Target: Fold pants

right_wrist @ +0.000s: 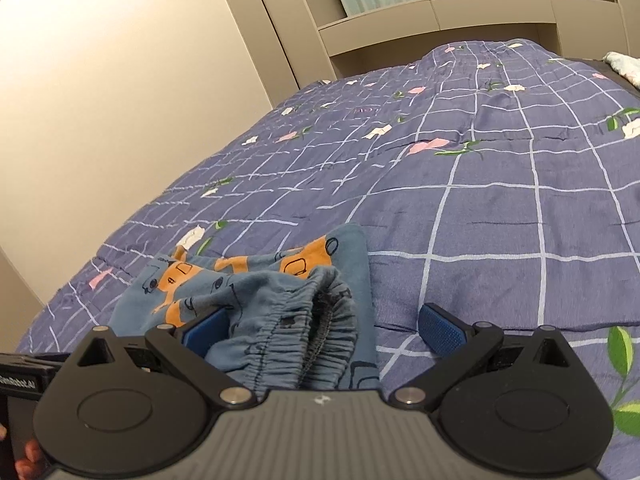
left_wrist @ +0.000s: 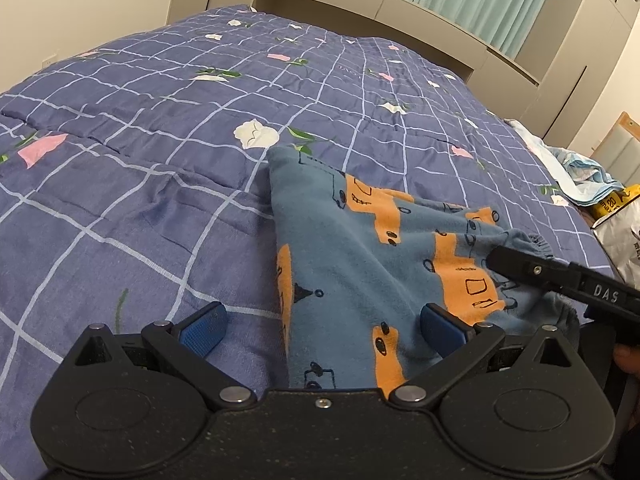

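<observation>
Small blue pants (left_wrist: 360,248) with orange truck prints lie bunched on the bed quilt (left_wrist: 160,120). My left gripper (left_wrist: 320,330) is open, its jaws wide apart over the pants' near left edge; its right pad (left_wrist: 440,326) rests on the cloth. My right gripper (right_wrist: 320,328) is open over the elastic waistband (right_wrist: 304,332), with the pants (right_wrist: 256,280) between its blue pads. In the left wrist view the right gripper's finger (left_wrist: 532,270) lies on the waistband at the right.
The purple checked floral quilt (right_wrist: 480,200) covers the bed. A beige headboard shelf (left_wrist: 400,12) and curtains stand behind. A light blue cloth (left_wrist: 576,172) and a yellow-and-white bag (left_wrist: 616,220) lie at the bed's right edge. A wall (right_wrist: 100,100) is on the left.
</observation>
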{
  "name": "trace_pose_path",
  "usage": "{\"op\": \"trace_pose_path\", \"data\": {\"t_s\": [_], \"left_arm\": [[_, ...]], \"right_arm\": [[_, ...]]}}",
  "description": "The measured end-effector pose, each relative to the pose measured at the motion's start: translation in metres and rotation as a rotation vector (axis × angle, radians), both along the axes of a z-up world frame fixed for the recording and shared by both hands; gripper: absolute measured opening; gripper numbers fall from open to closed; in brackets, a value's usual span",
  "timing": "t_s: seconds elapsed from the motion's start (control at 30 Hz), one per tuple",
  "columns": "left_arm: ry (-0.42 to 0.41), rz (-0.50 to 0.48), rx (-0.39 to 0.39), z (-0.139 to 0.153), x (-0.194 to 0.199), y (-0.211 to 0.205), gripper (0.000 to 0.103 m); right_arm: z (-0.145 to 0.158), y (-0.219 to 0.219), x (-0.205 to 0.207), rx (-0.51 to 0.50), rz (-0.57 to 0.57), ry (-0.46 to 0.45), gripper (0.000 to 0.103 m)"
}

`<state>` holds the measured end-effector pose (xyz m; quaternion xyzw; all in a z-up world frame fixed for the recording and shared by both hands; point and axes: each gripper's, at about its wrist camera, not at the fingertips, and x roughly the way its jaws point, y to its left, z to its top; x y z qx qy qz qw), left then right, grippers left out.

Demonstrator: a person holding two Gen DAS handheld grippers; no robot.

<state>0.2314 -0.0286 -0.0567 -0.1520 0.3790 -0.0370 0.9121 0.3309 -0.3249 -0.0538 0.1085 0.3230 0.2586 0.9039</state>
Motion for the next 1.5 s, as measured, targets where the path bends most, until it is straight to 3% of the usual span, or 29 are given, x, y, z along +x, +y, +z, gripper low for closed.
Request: {"op": "trace_pose_path", "data": {"t_s": [0.43, 0.57, 0.73, 0.87, 0.93, 1.23, 1.3, 1.43, 1.5], "left_arm": [[-0.005, 0.002, 0.013, -0.002, -0.001, -0.002, 0.103], [0.008, 0.005, 0.016, 0.001, 0.0, -0.002, 0.102], [0.042, 0.014, 0.011, 0.006, 0.003, -0.002, 0.103], [0.067, 0.029, -0.018, 0.011, 0.003, 0.003, 0.102], [0.057, 0.043, -0.039, 0.013, 0.001, 0.006, 0.102], [0.04, 0.037, -0.07, 0.018, -0.003, 0.004, 0.075], [0.038, 0.031, -0.06, 0.02, -0.002, 0.001, 0.057], [0.031, 0.042, -0.029, 0.024, -0.002, -0.004, 0.04], [0.016, 0.042, -0.02, 0.027, -0.003, -0.004, 0.027]], "right_arm": [[0.0, -0.001, -0.003, 0.021, -0.003, -0.01, 0.103], [0.002, -0.001, -0.006, 0.019, -0.004, -0.024, 0.099], [0.002, -0.008, -0.01, 0.057, -0.015, -0.032, 0.086], [0.002, -0.009, -0.011, 0.081, 0.006, -0.032, 0.061], [0.003, -0.008, -0.012, 0.072, 0.007, -0.037, 0.06], [0.004, -0.007, -0.013, 0.072, 0.006, -0.043, 0.057], [0.004, -0.007, -0.013, 0.072, 0.005, -0.044, 0.055], [0.006, -0.006, -0.017, 0.065, 0.01, -0.059, 0.042], [0.008, -0.004, -0.019, 0.055, 0.012, -0.072, 0.033]]}}
